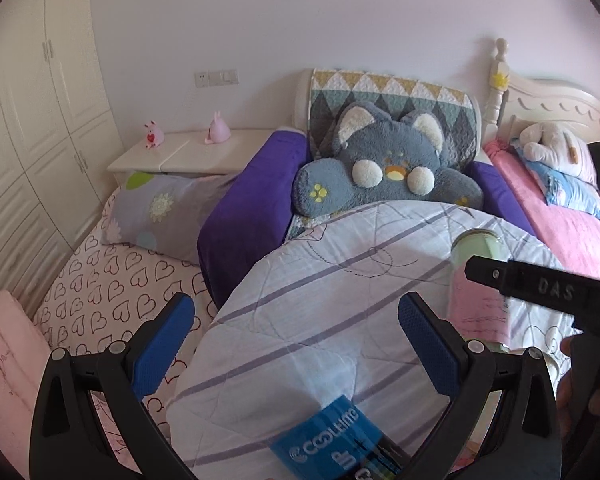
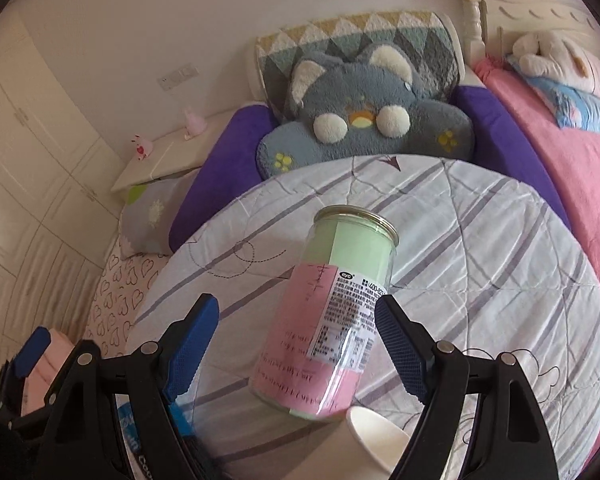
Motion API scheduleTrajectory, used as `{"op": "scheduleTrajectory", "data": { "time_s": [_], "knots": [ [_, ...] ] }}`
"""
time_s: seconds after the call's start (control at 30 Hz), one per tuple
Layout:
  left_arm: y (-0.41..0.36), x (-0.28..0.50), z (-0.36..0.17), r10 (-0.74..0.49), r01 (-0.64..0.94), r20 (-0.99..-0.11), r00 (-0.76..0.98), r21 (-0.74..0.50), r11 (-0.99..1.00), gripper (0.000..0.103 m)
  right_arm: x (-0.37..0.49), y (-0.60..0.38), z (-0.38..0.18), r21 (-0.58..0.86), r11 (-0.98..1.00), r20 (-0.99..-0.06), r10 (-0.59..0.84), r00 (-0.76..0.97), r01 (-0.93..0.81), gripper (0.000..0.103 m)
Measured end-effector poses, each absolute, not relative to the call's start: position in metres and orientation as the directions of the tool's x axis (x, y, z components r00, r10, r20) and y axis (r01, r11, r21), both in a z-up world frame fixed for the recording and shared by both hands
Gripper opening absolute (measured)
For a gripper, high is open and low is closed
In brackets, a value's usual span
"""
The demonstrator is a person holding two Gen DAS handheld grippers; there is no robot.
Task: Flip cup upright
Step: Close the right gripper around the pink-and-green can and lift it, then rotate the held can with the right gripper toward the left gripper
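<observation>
A clear cup lined with pink and green paper and ringed by a gold rim stands upright on the round table with a striped white cloth. My right gripper is open, its blue pads on either side of the cup's lower half, not touching it. In the left wrist view the cup stands at the right, partly hidden by the right gripper's black body. My left gripper is open and empty over the table's left part.
A white paper cup sits at the table's near edge below the clear cup. A blue box lies at the near edge. A grey cat cushion and purple sofa arms stand behind the table. Beds flank it.
</observation>
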State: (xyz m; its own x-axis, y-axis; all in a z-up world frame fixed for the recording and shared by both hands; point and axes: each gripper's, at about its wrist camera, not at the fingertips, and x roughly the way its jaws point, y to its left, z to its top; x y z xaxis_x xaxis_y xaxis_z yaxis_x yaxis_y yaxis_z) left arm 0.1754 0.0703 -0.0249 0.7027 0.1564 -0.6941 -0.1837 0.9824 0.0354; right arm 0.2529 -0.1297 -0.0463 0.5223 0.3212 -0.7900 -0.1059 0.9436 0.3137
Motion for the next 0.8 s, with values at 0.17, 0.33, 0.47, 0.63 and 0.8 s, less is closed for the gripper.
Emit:
{"op": "scheduleTrajectory", "data": {
  "time_s": [0.17,0.33,0.47,0.63,0.8],
  "knots": [
    [0.073,0.185,-0.037,0.137,-0.175,-0.721,0.679,0.022,0.984,0.103,0.282,-0.129,-0.071,0.36,0.932,-0.837,0.339,0.429,-0.034,0.083],
    [0.071,0.184,-0.044,0.126,-0.156,-0.727,0.674,0.027,0.987,0.103,0.297,-0.132,-0.097,0.431,0.902,-0.853,0.403,0.332,0.013,0.081],
    [0.073,0.18,-0.044,0.117,-0.154,-0.731,0.672,0.016,0.988,0.103,0.291,-0.132,-0.096,0.455,0.89,-0.831,0.43,0.352,-0.013,0.075],
    [0.072,0.168,-0.038,0.114,-0.154,-0.726,0.679,0.012,0.988,0.103,0.277,-0.133,-0.068,0.485,0.873,-0.782,0.461,0.419,-0.055,0.074],
    [0.07,0.143,-0.024,0.112,-0.153,-0.709,0.697,0.006,0.988,0.103,0.25,-0.14,-0.026,0.509,0.855,-0.739,0.495,0.457,-0.104,0.074]
  ]
}}
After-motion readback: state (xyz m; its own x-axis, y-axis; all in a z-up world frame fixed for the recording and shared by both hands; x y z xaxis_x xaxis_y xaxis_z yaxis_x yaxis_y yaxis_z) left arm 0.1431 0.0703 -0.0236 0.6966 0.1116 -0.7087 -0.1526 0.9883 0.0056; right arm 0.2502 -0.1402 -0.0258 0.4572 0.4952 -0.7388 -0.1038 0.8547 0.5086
